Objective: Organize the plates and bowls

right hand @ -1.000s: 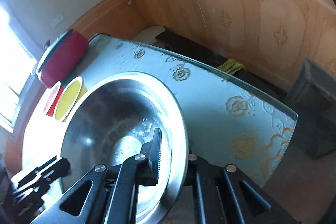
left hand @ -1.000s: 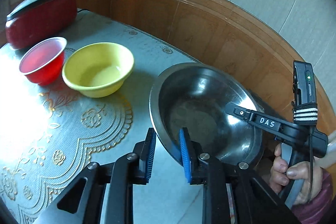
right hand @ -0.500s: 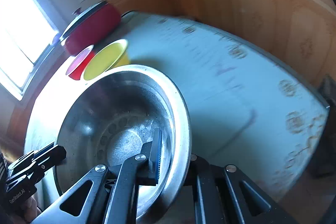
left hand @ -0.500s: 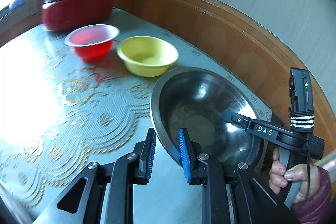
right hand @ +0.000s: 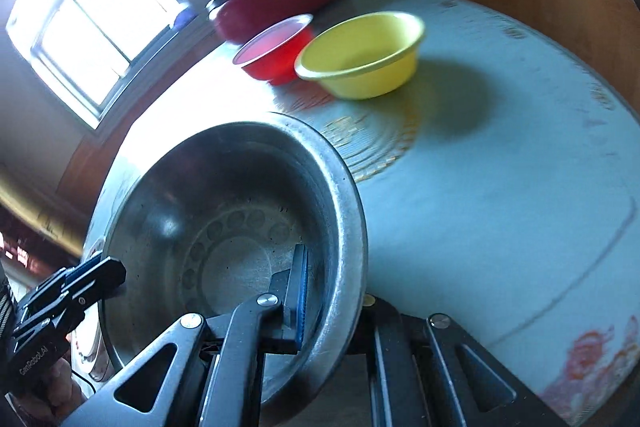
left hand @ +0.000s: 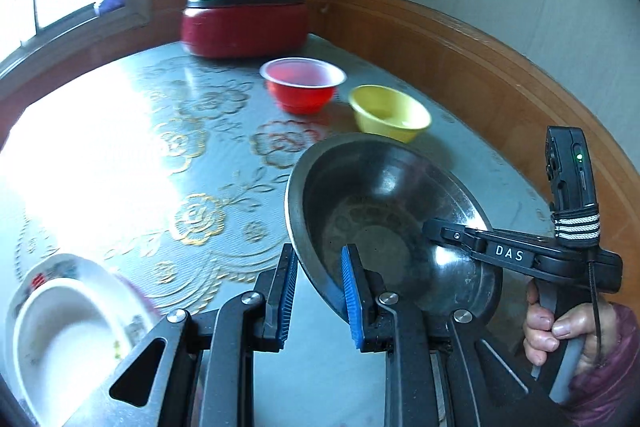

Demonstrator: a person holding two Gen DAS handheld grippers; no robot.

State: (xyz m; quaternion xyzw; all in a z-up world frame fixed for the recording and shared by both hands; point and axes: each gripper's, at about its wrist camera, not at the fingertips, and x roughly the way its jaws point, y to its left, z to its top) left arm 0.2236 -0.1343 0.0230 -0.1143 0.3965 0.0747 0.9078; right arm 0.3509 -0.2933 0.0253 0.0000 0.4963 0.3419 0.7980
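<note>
My right gripper (right hand: 332, 291) was clamped on the rim of the large round stainless-steel basin (right hand: 224, 211), one finger inside, one outside. My left gripper (left hand: 318, 291) straddled the opposite rim, its blue pads (left hand: 349, 287) apart and not pinching. The basin hung tilted above the flowered glass table (left hand: 168, 155). With only one firm grip, I judged it might twist and slip.
</note>
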